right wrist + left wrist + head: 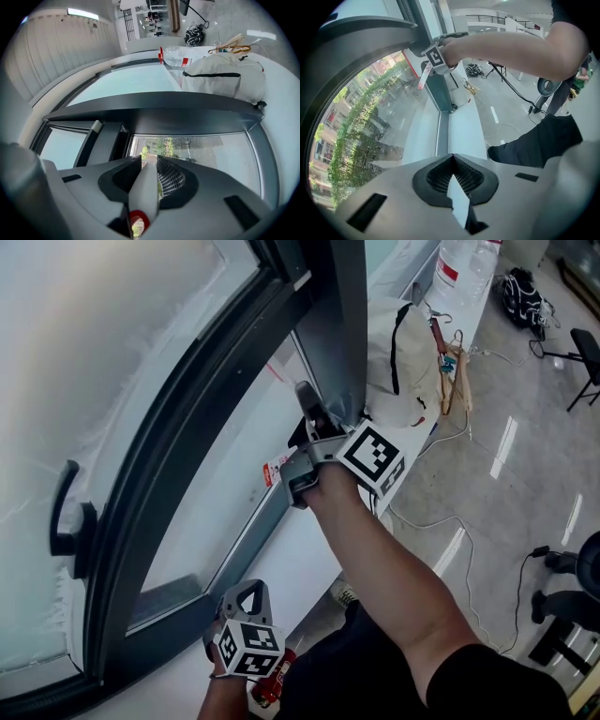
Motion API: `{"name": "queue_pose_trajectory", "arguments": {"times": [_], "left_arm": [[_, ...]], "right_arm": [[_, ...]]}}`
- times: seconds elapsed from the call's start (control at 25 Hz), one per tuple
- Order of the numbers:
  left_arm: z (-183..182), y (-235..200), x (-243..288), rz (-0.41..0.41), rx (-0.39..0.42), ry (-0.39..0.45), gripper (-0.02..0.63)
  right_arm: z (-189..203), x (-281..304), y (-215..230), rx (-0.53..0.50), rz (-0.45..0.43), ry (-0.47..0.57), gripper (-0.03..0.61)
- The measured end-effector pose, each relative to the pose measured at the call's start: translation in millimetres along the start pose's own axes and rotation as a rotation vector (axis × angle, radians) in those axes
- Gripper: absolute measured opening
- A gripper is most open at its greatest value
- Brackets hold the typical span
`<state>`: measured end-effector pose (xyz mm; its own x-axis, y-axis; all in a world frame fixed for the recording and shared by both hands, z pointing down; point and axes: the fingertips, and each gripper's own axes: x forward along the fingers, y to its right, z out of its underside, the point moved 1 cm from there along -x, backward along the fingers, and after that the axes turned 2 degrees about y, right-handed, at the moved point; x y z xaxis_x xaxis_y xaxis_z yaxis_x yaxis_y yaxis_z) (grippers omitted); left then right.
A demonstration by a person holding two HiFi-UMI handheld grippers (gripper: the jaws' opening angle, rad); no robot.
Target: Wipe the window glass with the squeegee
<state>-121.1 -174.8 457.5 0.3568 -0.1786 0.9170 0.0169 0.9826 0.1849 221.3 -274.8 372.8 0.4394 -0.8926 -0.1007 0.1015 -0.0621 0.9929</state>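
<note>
Two grippers are in view. The right gripper (149, 160) sits at the centre of the head view, its jaws clamped on the white handle of the single squeegee (144, 192). The handle has a red ring at its near end. In the left gripper view the squeegee shows as a white and red strip at the upper middle of the frame. It lies close against the window glass (220, 479), just beside the dark upright post of the window frame (337, 324). Whether its edge actually touches the pane is hard to tell.

The left gripper (451, 158) is low in the head view, at the bottom centre, over the white sill (291, 568). Its jaw tips are closed together with nothing between them.

One black window handle (66, 521) sits on the frame at the left edge. In the upper right, on the sill, there are one white bag with a black strap (398, 352), one clear plastic bottle with a red label (459, 268) and what look like two wooden hangers (456, 371). One black office chair (572, 601) stands at the lower right, on the floor.
</note>
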Motion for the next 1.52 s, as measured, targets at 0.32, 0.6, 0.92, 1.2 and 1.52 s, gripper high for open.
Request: {"name": "queue_pose_trajectory", "arguments": {"times": [0.32, 0.6, 0.92, 1.2, 1.52], "left_arm": [[33, 9, -20, -0.008, -0.060, 0.017, 0.000], [62, 20, -39, -0.025, -0.082, 0.023, 0.000], [95, 26, -54, -0.045, -0.110, 0.019, 0.000], [118, 28, -60, -0.047, -0.132, 0.018, 0.000], [134, 24, -64, -0.057, -0.166, 0.019, 0.000]], "right_arm": [[48, -25, -16, 0.007, -0.008, -0.048, 0.092], [89, -47, -22, 0.008, -0.003, -0.090, 0.092], [147, -72, -19, 0.034, 0.011, -0.150, 0.092], [191, -93, -18, 0.044, 0.025, -0.196, 0.092], [223, -107, -18, 0.061, 0.037, -0.220, 0.092]]}}
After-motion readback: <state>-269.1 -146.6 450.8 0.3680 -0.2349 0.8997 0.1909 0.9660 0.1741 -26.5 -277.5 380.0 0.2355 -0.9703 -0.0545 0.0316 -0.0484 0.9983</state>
